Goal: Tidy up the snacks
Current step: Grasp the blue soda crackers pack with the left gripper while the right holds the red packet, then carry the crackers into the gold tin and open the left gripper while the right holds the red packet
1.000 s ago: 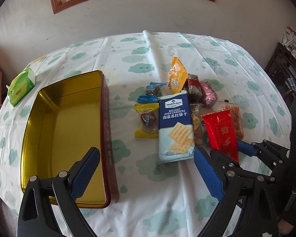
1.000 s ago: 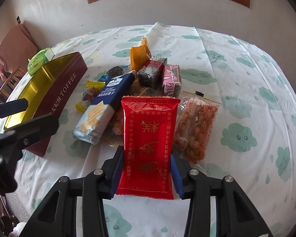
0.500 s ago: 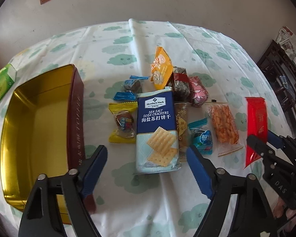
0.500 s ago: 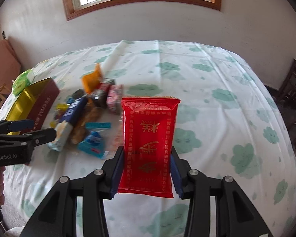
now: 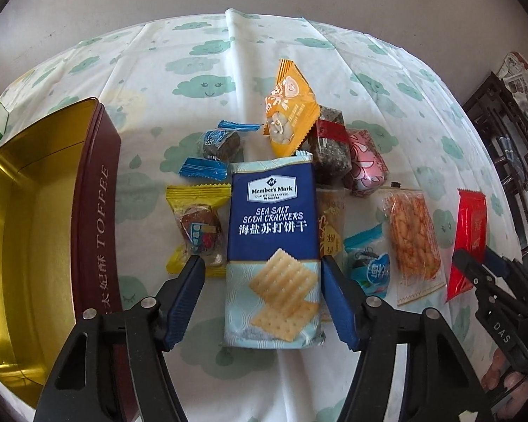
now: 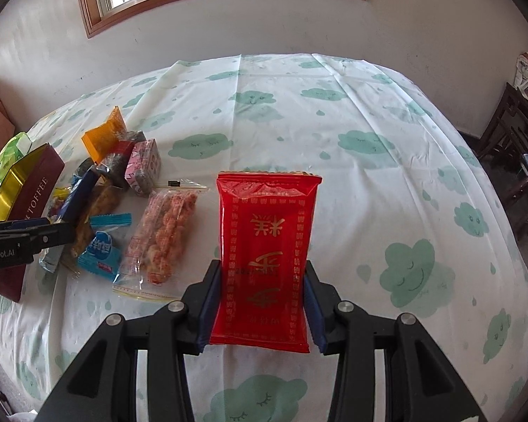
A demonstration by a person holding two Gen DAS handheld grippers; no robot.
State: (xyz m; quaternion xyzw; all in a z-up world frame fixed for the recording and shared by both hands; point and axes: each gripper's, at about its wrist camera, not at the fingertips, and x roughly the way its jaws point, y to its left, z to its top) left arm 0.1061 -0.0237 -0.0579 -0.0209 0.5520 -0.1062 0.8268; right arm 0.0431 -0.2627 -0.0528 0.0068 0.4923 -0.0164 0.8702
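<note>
Our right claw [image 6: 260, 302] is clamped on the red packet [image 6: 265, 253], held above the worktop [image 6: 369, 183] right of the snack pile. Only our left view shows the left claw [image 5: 262, 295] spread apart around the cracker pack [image 5: 272, 242], with the gold tin [image 5: 28, 232] open at its left.

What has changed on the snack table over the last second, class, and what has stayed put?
The right tool lifted the red packet off the pile and carried it right. The left tool moved from the toffee tin to straddle the cracker pack, still open. Tin and the other snacks stayed in place.
</note>
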